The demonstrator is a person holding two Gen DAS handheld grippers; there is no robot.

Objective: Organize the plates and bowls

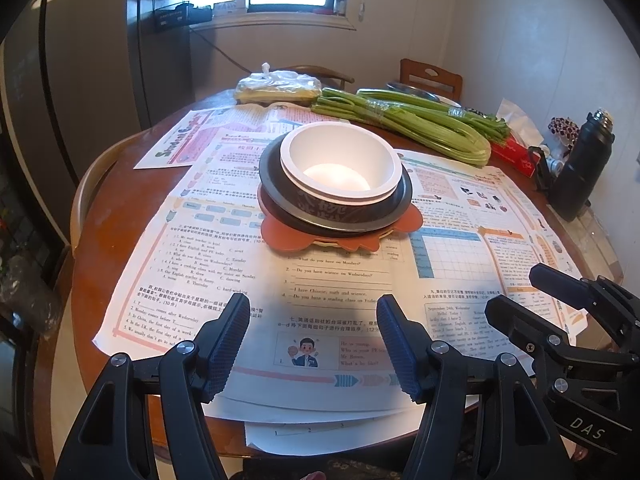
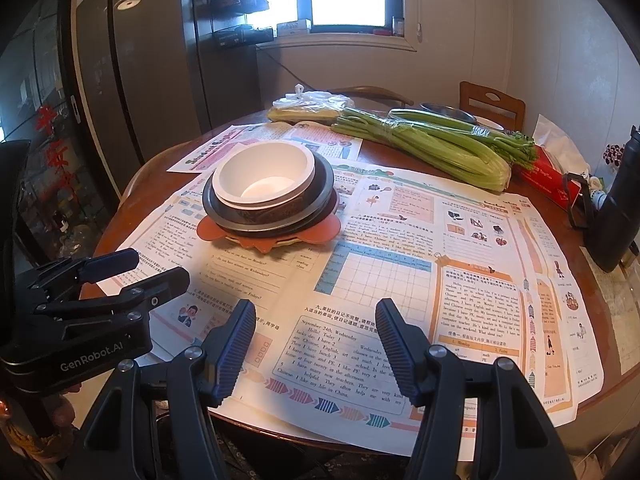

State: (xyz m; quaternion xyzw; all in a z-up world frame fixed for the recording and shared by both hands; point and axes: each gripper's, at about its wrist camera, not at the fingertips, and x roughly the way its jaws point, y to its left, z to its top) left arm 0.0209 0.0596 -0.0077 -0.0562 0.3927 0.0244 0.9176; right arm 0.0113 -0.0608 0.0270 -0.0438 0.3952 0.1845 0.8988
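A white bowl (image 1: 340, 164) sits nested in a dark bowl (image 1: 320, 210), which rests on a dark plate (image 1: 276, 204) and an orange scalloped plate (image 1: 292, 240), all in one stack on the paper-covered round table. The stack also shows in the right wrist view (image 2: 264, 180). My left gripper (image 1: 314, 312) is open and empty, held above the near table edge short of the stack. My right gripper (image 2: 316, 316) is open and empty, near the front edge to the right of the stack. Each gripper shows in the other's view, the right one (image 1: 560, 300) and the left one (image 2: 140, 272).
Newspaper sheets (image 1: 200, 260) cover the wooden table (image 1: 108, 184). Celery bunches (image 1: 420, 124) and a plastic bag (image 1: 276, 86) lie at the back. A black flask (image 1: 584, 164) and a red tissue box (image 1: 516, 152) stand at the right. Chairs (image 1: 432, 76) stand behind, and a fridge (image 2: 160, 60) at the left.
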